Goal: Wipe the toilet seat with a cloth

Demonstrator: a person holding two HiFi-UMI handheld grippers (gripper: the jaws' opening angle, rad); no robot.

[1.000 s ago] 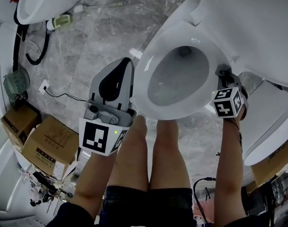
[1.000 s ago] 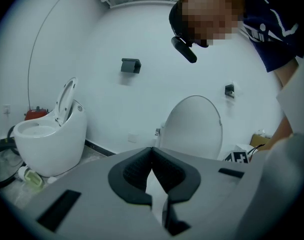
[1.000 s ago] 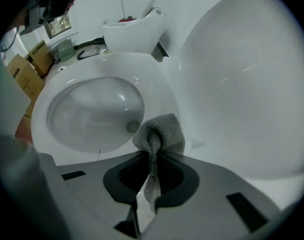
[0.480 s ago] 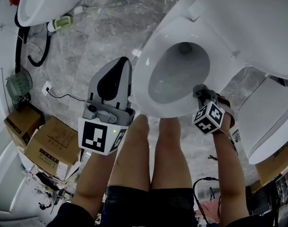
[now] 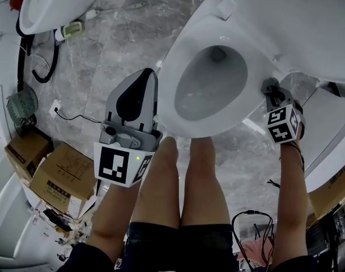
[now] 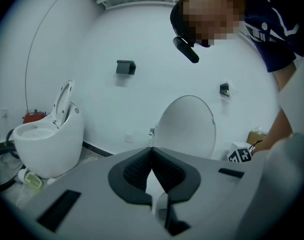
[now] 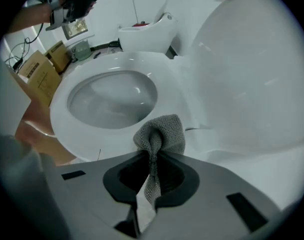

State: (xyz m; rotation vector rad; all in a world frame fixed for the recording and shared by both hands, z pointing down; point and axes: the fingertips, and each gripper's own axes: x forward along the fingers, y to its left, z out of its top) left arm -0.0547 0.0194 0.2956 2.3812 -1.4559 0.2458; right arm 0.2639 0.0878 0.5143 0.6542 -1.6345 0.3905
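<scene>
- My right gripper [image 7: 152, 151] pinches the grey cloth [image 7: 164, 131] at the right rim of the toilet seat [image 7: 171, 94].
- My left gripper [image 6: 152, 156] is pressed together, nothing inside, beside the seat.

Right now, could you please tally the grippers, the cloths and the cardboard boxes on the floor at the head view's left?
Grippers: 2 (left gripper, right gripper)
Cloth: 1
Cardboard boxes: 2
Total: 5
</scene>
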